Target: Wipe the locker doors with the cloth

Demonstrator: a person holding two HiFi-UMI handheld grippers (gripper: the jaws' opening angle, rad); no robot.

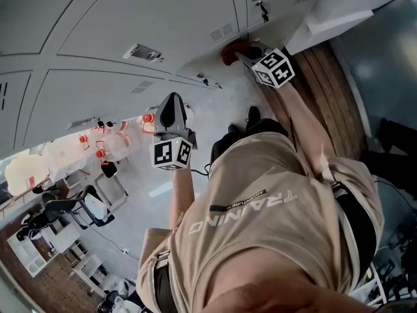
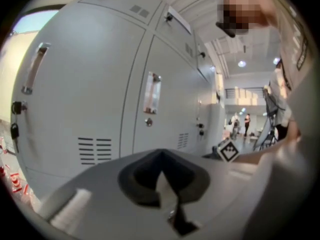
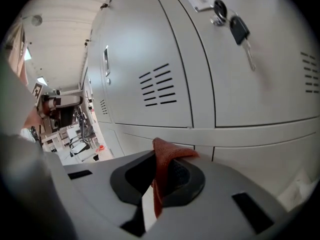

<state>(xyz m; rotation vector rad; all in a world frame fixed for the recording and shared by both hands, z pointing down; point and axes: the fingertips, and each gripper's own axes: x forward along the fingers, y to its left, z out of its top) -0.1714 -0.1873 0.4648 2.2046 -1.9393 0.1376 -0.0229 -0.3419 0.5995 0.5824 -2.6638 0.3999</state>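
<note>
My right gripper (image 1: pixel 244 52) is shut on a red cloth (image 3: pixel 161 170), whose bunched end (image 1: pixel 232 51) lies close to the grey locker doors (image 1: pixel 143 25); I cannot tell whether it touches them. In the right gripper view the cloth pokes up from between the closed jaws, with a locker door (image 3: pixel 150 69) just ahead. My left gripper (image 1: pixel 171 113) is held lower, away from the doors, its jaws shut with nothing between them (image 2: pixel 162 184). The left gripper view looks along a row of locker doors (image 2: pixel 90 94) with handles and vents.
A key (image 3: pixel 239 31) hangs from a lock on the locker beside the cloth. An open locker door (image 1: pixel 339 8) juts out at the right. Chairs (image 1: pixel 78 207) and shelving stand on the floor far below, along with red-capped bottles (image 1: pixel 104 145).
</note>
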